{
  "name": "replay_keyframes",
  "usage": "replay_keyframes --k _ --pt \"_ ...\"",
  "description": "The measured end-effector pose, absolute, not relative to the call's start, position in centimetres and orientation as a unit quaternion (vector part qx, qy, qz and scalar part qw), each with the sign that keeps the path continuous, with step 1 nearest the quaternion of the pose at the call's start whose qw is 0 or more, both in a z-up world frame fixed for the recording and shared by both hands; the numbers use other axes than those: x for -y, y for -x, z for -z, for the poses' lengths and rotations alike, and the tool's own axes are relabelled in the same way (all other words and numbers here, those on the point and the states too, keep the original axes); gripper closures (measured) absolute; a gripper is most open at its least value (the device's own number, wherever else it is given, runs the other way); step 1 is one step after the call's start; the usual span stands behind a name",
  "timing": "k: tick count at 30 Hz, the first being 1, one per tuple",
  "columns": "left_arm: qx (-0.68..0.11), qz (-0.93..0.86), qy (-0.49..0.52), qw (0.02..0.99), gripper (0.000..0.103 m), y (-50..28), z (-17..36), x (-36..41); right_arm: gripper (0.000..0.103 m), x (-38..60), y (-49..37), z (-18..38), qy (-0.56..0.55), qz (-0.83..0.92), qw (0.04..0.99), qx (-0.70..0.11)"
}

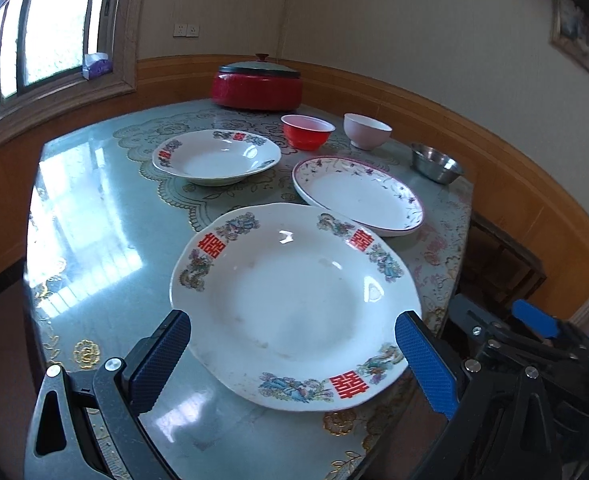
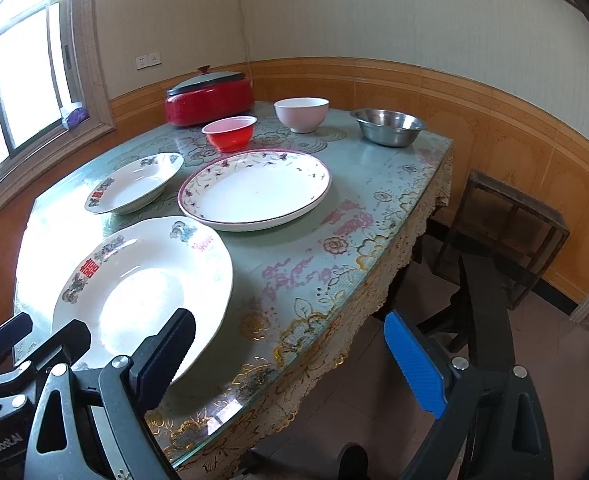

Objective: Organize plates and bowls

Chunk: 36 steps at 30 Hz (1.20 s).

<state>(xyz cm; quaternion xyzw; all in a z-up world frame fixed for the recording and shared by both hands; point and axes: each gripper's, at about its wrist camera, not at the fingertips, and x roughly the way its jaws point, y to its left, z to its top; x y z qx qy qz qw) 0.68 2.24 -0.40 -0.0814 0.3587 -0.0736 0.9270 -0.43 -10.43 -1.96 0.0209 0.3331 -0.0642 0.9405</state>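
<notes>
1. Hovering low at the near edge of the desk [image 1: 94,208]: left gripper [image 1: 292,356], jaws spread wide, nothing between them but air above the big double-happiness plate [image 1: 294,304].
2. Hanging just off the desk's near corner: right gripper [image 2: 288,358], jaws also wide apart, empty, one pad over the same big plate's rim, the other out over the floor.
3. Sitting flat on the desk right under the left gripper: that big plate, untouched, not lifted.
4. Lying further out, each on its own spot: smaller double-happiness plate [image 1: 216,158] to the left, pink-rimmed floral plate [image 1: 360,196] to the right, neither stacked on anything.
5. Standing in a loose row behind the plates: red bowl [image 1: 307,131], pale pink bowl [image 1: 367,130], steel bowl [image 1: 436,162] near the far right edge, all separate, none nested.
6. Parked at the back: red lidded cooker [image 1: 256,84], probably no part of the job.
7. Judging progress: nothing grouped yet, so at or near the very start; three plates left to stack and three bowls left to nest, the nearest big plate looking like the likely first pick.
</notes>
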Motion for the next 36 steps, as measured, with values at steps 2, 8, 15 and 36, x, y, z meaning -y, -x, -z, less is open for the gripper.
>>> replay_keyframes --k 2,8,15,36 --pt "-0.369 0.07 0.084 0.923 0.0 -1.1 0.2 -2.2 0.005 10.8 -0.4 2.2 -0.031 0.047 0.937 -0.346" --pt "-0.364 0.043 0.068 0.928 0.0 -1.7 -0.5 -1.5 0.005 13.0 -1.7 2.1 -0.053 0.007 0.937 -0.344" --pt "-0.353 0.021 0.066 0.933 0.0 -2.5 -1.4 1.2 0.005 17.8 -3.4 1.7 -0.056 -0.029 0.933 -0.356" --pt "-0.382 0.014 0.098 0.919 0.0 -9.2 -0.1 16.7 0.005 32.8 -11.6 0.8 -0.004 -0.099 0.914 -0.393"
